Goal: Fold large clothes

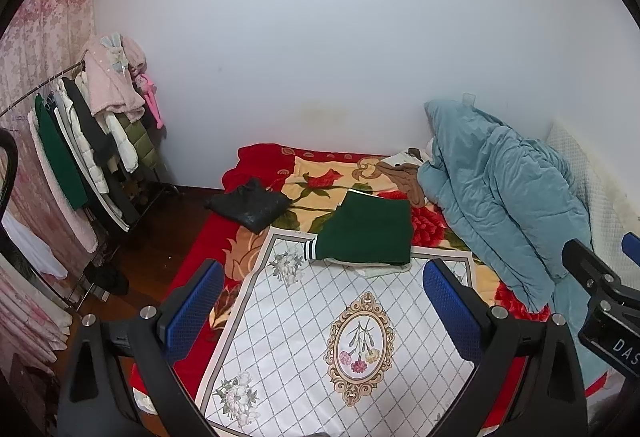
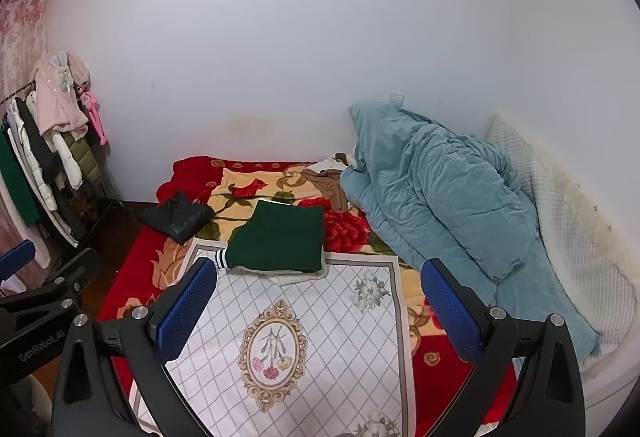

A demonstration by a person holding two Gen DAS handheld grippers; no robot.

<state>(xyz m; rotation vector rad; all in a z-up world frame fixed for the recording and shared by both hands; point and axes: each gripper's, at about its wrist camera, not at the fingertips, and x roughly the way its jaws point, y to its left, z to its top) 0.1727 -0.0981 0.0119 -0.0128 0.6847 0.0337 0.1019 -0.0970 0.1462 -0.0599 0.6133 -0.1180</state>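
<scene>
We are hovering both grippers above the white patterned mat (image 1: 320, 337) on the bed, the left gripper (image 1: 324, 317) and right gripper (image 2: 320, 313) each spread wide and holding nothing. The green garment (image 1: 368, 233) is lying at twelve o'clock ahead, already folded into a compact rectangle, striped cuff showing at its nine o'clock edge. We judge this fold finished; next we are probably fetching the black garment (image 1: 250, 205) at ten o'clock.

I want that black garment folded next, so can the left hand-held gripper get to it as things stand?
Probably yes: the left hand-held gripper is open, and nothing lies on the black garment near the bed's left edge.
</scene>
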